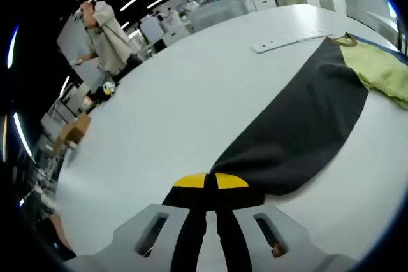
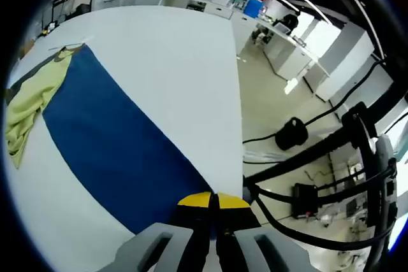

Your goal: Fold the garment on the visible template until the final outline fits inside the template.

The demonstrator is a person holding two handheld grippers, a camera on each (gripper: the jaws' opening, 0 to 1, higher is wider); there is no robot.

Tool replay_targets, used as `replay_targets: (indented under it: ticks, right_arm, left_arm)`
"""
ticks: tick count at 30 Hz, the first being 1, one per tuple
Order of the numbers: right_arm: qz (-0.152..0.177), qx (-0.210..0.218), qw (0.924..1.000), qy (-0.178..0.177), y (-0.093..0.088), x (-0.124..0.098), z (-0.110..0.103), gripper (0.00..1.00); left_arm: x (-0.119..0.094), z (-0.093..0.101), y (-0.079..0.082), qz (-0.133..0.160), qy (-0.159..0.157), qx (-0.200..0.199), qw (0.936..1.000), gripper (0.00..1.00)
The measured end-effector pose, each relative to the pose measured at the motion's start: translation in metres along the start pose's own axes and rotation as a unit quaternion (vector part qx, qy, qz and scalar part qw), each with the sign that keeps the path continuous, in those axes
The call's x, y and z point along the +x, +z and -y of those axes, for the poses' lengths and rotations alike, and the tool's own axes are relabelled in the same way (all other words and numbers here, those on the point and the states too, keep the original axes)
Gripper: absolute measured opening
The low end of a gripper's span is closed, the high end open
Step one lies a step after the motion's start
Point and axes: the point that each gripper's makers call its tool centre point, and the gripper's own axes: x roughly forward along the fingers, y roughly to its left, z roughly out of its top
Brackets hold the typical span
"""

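Observation:
A long dark blue sheet, the template point(image 1: 306, 125), lies across the white table point(image 1: 191, 93) and looks almost black in the left gripper view. A yellow-green garment point(image 1: 382, 71) lies crumpled on its far end. My left gripper point(image 1: 210, 181) is shut, its yellow tips on the sheet's near edge. In the right gripper view the same sheet point(image 2: 108, 138) shows blue, with the garment point(image 2: 29, 109) at the far left. My right gripper point(image 2: 213, 200) is shut at the sheet's near corner, close to the table's edge.
A white strip point(image 1: 287, 41) lies on the table beyond the sheet. A person point(image 1: 105, 30) stands past the far left side, near a cardboard box point(image 1: 73, 128). To the right of the table point(image 2: 172, 49) the floor holds black cables point(image 2: 287, 138) and a dark stand point(image 2: 363, 138).

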Motion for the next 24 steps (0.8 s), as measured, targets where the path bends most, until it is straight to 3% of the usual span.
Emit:
replay_targets:
  ticks: [1,4,6,8,14,21,24]
  right_arm:
    - [0.007,0.007,0.9999,0.002,0.002,-0.002,-0.001,0.01]
    - [0.016,0.022,0.9996,0.008,0.003,-0.007,-0.002,0.16]
    - [0.032,0.034,0.9986,0.026,0.007,-0.012,-0.010,0.25]
    - [0.063,0.046,0.9956,0.052,0.018,-0.020,-0.022,0.32]
    - [0.127,-0.001,0.9864,0.104,0.050,-0.044,-0.058,0.55]
    - [0.144,-0.044,0.9739,0.170,0.062,-0.059,-0.104,0.77]
    - [0.149,-0.053,0.9684,0.193,0.066,-0.063,-0.120,0.85]
  left_arm:
    - [-0.001,0.000,0.000,0.003,-0.002,-0.003,1.0000,0.01]
    - [-0.005,-0.003,-0.001,0.007,-0.001,-0.010,0.9999,0.10]
    - [-0.010,0.001,-0.003,0.003,-0.008,-0.064,0.9979,0.17]
    - [-0.016,0.005,0.005,0.032,-0.021,-0.065,0.9971,0.26]
    - [-0.028,0.026,0.014,0.068,-0.067,-0.044,0.9945,0.43]
    - [-0.039,0.049,0.018,0.093,-0.111,-0.052,0.9880,0.59]
    - [-0.050,0.066,0.028,0.116,-0.139,-0.054,0.9820,0.69]
